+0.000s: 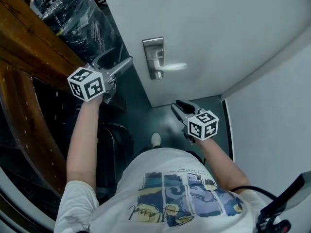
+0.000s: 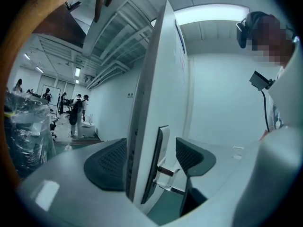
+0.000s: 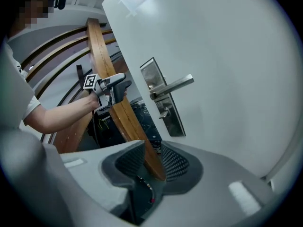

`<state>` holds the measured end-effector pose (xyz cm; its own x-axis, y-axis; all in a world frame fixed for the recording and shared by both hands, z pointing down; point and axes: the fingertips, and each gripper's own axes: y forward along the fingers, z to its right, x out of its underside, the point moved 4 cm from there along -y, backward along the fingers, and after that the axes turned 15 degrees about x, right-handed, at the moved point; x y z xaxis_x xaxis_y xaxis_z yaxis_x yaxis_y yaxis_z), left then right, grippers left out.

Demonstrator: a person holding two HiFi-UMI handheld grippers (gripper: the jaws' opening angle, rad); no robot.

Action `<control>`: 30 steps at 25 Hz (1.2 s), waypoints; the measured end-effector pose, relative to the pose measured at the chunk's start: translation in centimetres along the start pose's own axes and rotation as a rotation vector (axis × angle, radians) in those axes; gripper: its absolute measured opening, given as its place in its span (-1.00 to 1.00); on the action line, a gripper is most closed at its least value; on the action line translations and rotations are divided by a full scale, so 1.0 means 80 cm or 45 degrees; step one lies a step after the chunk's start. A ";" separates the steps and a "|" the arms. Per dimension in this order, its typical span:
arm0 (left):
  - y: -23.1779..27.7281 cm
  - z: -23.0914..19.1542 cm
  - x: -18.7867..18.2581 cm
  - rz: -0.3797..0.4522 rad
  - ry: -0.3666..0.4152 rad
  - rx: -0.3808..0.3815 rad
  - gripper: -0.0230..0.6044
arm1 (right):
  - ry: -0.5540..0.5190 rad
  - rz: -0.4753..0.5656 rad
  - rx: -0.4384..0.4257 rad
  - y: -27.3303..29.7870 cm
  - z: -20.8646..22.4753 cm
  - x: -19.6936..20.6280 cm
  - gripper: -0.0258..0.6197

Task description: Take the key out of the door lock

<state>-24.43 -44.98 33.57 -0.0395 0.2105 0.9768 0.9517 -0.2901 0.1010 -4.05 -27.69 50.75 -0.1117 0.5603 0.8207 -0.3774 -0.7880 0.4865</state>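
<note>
Left gripper (image 2: 150,150) and right gripper (image 3: 152,150) both released, nothing grasped.
The left's jaws straddle the edge of the door (image 1: 218,28) without pressing. Ahead of the right sit the lock plate (image 3: 163,98), the lever handle (image 3: 175,85) and, below it, the key (image 3: 164,112). Risk: closing on the lever instead, or tugging the key askew so it binds.
</note>
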 end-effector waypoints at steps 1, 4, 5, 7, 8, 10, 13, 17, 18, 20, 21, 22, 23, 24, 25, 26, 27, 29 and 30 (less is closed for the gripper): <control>0.005 -0.011 -0.006 0.013 -0.009 0.022 0.17 | 0.016 -0.007 0.007 0.007 0.001 0.000 -0.63; 0.022 -0.037 -0.015 0.019 -0.027 0.095 0.23 | 0.079 -0.020 0.023 0.021 0.002 0.000 -0.63; 0.028 -0.042 -0.017 0.019 -0.027 0.123 0.26 | 0.096 -0.024 0.029 0.025 0.003 0.000 -0.63; 0.036 -0.051 -0.024 0.038 -0.025 0.181 0.31 | 0.132 -0.027 0.030 0.034 0.005 -0.002 -0.61; 0.039 -0.056 -0.027 0.057 -0.029 0.211 0.32 | 0.154 -0.025 0.026 0.040 0.006 -0.004 -0.60; 0.048 -0.061 -0.032 0.099 -0.055 0.288 0.33 | 0.212 -0.013 0.018 0.047 0.009 -0.008 -0.58; 0.063 -0.064 -0.035 0.125 -0.087 0.404 0.38 | 0.327 0.007 -0.012 0.061 0.010 -0.014 -0.53; 0.074 -0.063 -0.034 0.104 -0.085 0.484 0.40 | 0.474 0.018 -0.079 0.091 0.015 -0.024 -0.51; 0.078 -0.062 -0.033 0.101 -0.086 0.508 0.38 | 0.507 0.024 -0.090 0.097 0.015 -0.027 -0.51; 0.084 -0.059 -0.033 0.095 -0.083 0.546 0.29 | 0.554 0.036 -0.110 0.109 0.015 -0.035 -0.51; 0.085 -0.058 -0.033 0.095 -0.079 0.556 0.27 | 0.569 0.040 -0.121 0.115 0.014 -0.039 -0.51; 0.086 -0.057 -0.033 0.095 -0.073 0.561 0.27 | 0.585 0.044 -0.132 0.121 0.014 -0.042 -0.51; 0.085 -0.057 -0.032 0.096 -0.066 0.563 0.27 | 0.605 0.047 -0.144 0.126 0.013 -0.045 -0.51; 0.085 -0.057 -0.032 0.097 -0.061 0.562 0.26 | 0.628 0.051 -0.161 0.131 0.011 -0.049 -0.51; 0.085 -0.056 -0.032 0.102 -0.058 0.560 0.26 | 0.654 0.053 -0.177 0.135 0.009 -0.054 -0.51; 0.085 -0.056 -0.032 0.106 -0.056 0.557 0.25 | 0.683 0.054 -0.190 0.139 0.009 -0.057 -0.51; 0.085 -0.057 -0.031 0.110 -0.055 0.554 0.24 | 0.718 0.053 -0.201 0.142 0.009 -0.060 -0.51; 0.085 -0.057 -0.030 0.112 -0.055 0.550 0.23 | 0.793 0.055 -0.222 0.150 0.010 -0.062 -0.51; 0.085 -0.057 -0.029 0.112 -0.055 0.550 0.23 | 0.827 0.053 -0.234 0.153 0.010 -0.063 -0.51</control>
<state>-19.28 -51.70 32.85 0.0517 0.2441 0.9684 0.9912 0.1061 -0.0797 -7.38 -40.39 52.84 -0.6378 0.6152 0.4633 -0.5046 -0.7883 0.3521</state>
